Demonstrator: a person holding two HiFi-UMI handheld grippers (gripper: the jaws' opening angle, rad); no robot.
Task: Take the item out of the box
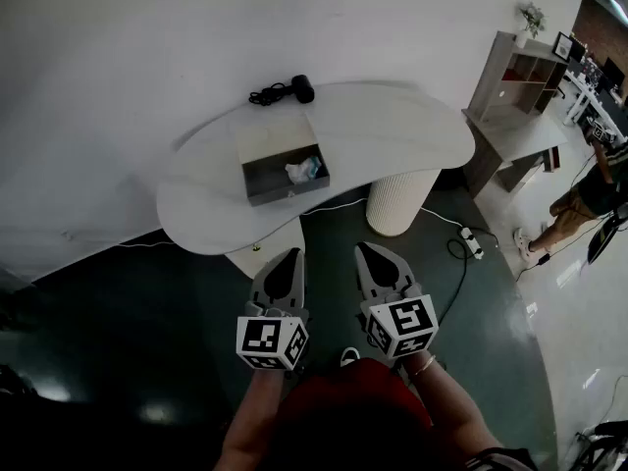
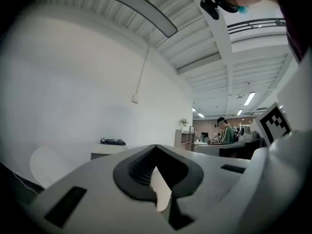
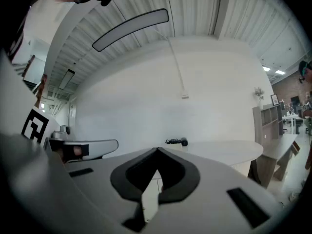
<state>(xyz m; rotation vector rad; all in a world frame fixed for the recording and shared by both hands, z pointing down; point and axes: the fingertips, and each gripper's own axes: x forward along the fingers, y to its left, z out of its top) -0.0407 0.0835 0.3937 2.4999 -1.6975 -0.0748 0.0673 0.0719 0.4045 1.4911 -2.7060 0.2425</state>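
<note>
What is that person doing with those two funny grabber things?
A person stands a little way back from the white table, holding one in each hand. The left hand-held gripper and the right hand-held gripper are both shut and empty. On the table sits an open box with a white and blue item inside. The item has not been taken out yet.

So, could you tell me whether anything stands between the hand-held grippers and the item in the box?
Nothing visible does. The box sits open-topped on the table, the item uncovered inside. The left hand-held gripper and right hand-held gripper hang shut short of the table.
</note>
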